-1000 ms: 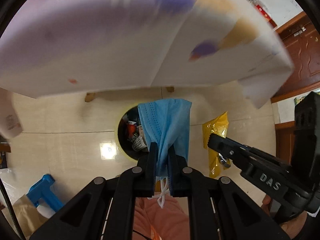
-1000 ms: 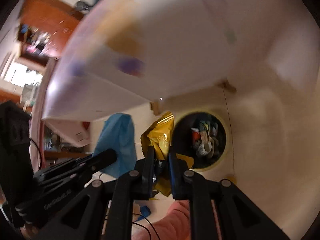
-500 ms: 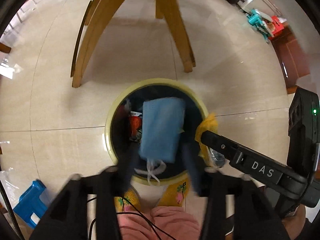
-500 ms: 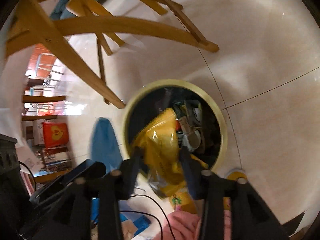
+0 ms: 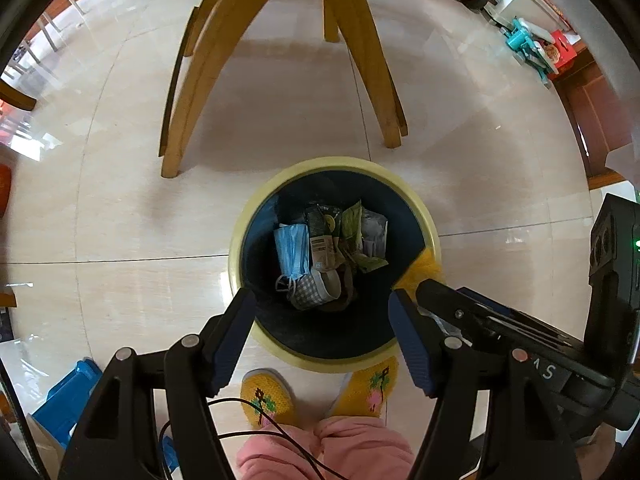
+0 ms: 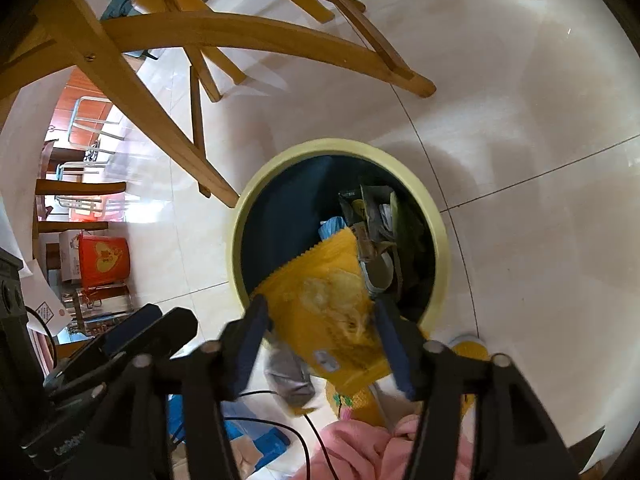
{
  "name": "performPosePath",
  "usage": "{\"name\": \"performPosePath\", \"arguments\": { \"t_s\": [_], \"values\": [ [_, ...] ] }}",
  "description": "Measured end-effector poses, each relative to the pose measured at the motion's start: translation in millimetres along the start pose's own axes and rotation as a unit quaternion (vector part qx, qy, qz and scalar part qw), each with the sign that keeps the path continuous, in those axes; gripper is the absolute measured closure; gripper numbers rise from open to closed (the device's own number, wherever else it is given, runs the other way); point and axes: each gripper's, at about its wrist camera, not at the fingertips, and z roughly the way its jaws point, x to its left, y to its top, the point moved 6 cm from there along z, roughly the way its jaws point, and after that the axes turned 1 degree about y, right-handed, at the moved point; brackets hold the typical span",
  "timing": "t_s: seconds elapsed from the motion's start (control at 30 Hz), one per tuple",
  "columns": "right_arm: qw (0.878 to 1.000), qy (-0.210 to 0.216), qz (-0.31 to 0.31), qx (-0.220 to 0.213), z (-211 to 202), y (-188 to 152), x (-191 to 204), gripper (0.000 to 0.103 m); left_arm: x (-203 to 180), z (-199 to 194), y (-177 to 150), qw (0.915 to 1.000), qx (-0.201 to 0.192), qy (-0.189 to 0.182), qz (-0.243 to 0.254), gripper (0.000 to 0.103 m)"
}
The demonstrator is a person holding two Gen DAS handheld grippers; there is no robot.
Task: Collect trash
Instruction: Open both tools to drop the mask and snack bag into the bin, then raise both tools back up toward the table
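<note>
A round bin with a pale yellow rim (image 5: 256, 216) (image 6: 240, 216) stands on the floor below both grippers. The blue face mask (image 5: 292, 252) lies inside it among wrappers and other trash. My left gripper (image 5: 322, 336) is open and empty above the bin's near edge. My right gripper (image 6: 320, 340) is open; the yellow snack bag (image 6: 324, 304) sits loose between its spread fingers, over the bin's near rim. The bag's tip also shows in the left wrist view (image 5: 424, 268).
Wooden chair legs (image 5: 192, 92) (image 6: 224, 36) stand just behind the bin. The person's yellow slippers (image 5: 268, 396) and pink trousers (image 5: 320, 452) are at the near side. A blue stool (image 5: 68, 392) is at the lower left, a red box (image 6: 104, 260) further left.
Both grippers have come down over the bin and opened. The blue mask has dropped from the left gripper into the bin. The right gripper has let go of the yellow bag.
</note>
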Motion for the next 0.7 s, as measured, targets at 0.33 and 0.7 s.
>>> {"name": "performPosePath", "arguments": {
  "t_s": [0.33, 0.7],
  "values": [
    [1.0, 0.007, -0.007, -0.006, -9, -3, 8, 0.039, 11, -23, -3, 0.9997, -0.018, 0.007, -0.014, 0.036],
    [0.999, 0.011, -0.032, -0.025, -68, -11, 38, 0.039, 12, -95, -4, 0.9984, -0.042, -0.003, -0.037, 0.036]
  ]
}}
